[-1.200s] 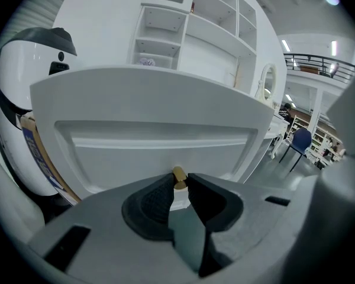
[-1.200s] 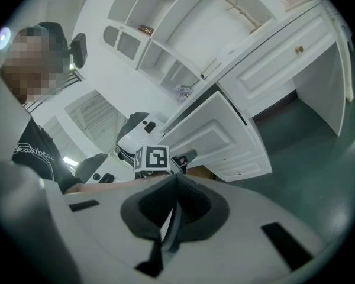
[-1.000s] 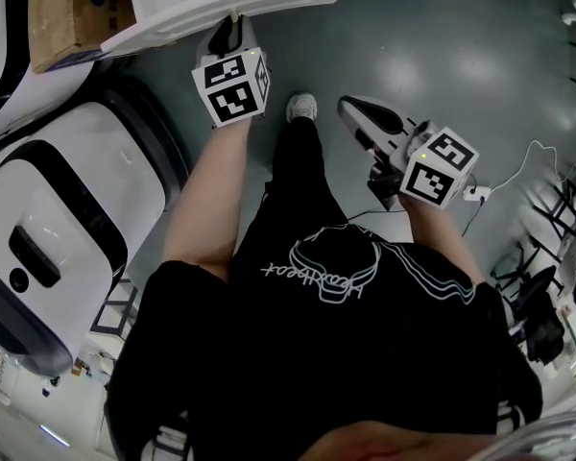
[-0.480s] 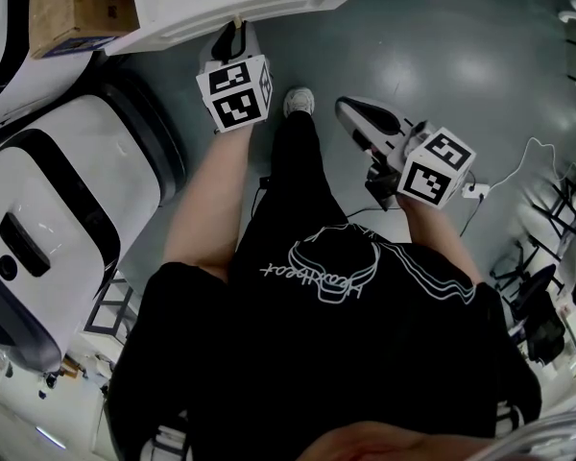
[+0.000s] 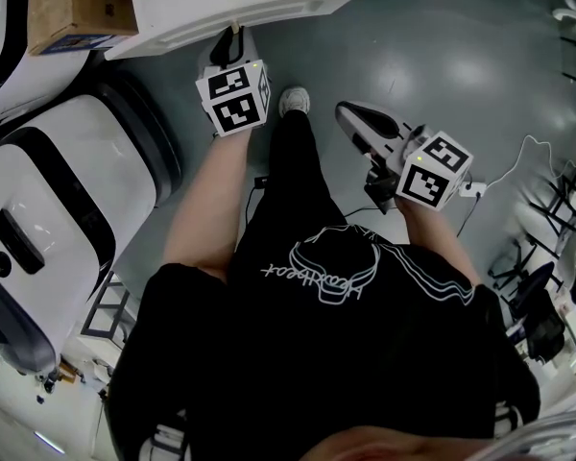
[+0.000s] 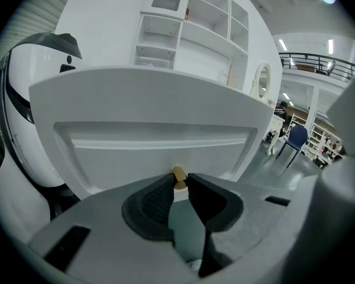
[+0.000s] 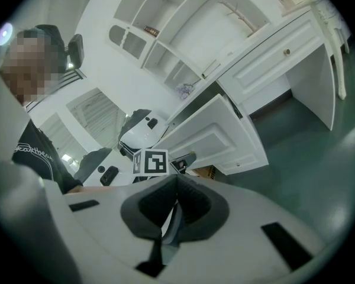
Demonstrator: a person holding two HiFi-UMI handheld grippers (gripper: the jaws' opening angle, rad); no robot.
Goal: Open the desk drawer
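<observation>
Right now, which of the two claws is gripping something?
The left claw, pinching the brass knob of the drawer; the right claw is shut and empty.

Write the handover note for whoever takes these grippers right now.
Left gripper: shut on the brass knob of the drawer front.
Right gripper: shut, empty, held aside above the floor.
Drawer: stands well out of the white desk, as the right gripper view shows.
Done: knob gripped, drawer pulled out.
Left: judge whether it is open enough, then release the knob.
</observation>
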